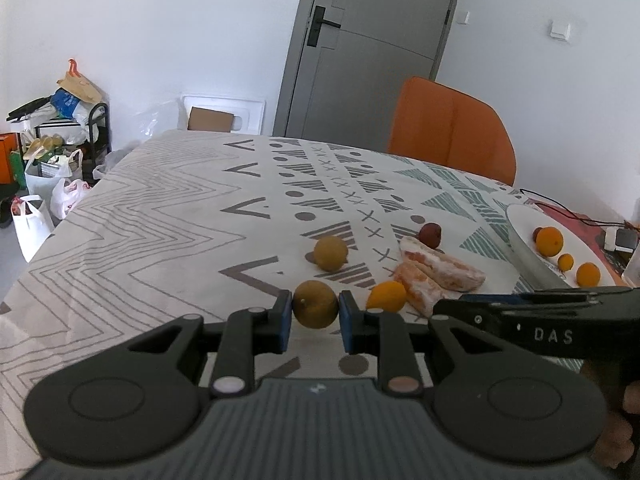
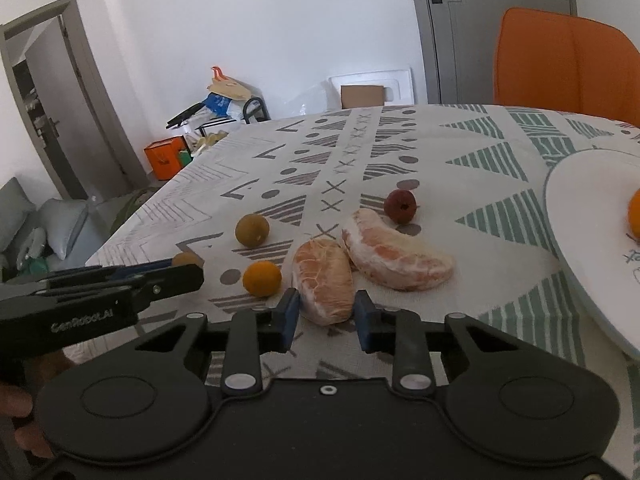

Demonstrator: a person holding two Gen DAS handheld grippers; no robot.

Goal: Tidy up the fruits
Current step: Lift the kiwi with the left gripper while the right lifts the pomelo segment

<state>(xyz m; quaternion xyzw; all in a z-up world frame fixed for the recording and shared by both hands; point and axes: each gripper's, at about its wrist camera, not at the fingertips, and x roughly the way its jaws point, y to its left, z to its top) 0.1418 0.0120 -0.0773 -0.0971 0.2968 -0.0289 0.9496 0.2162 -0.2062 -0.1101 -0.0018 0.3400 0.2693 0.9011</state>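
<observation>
My left gripper (image 1: 315,314) is shut on a brown-green round fruit (image 1: 315,309), its blue pads pressing both sides. A second such fruit (image 1: 330,253) lies beyond it on the patterned tablecloth. My right gripper (image 2: 326,315) is shut on the nearer peeled pomelo segment (image 2: 323,280), pads against its near end. The other pomelo segment (image 2: 394,258) lies to its right. A small orange (image 2: 262,278), a dark red fruit (image 2: 400,206) and a brown-green fruit (image 2: 252,230) rest nearby. The white plate (image 1: 520,216) at right holds three oranges (image 1: 549,241).
An orange chair (image 1: 450,128) stands at the table's far side before a grey door (image 1: 368,40). A black cable (image 1: 568,212) and small devices lie past the plate. Bags and a cluttered rack (image 1: 60,148) stand on the floor at left.
</observation>
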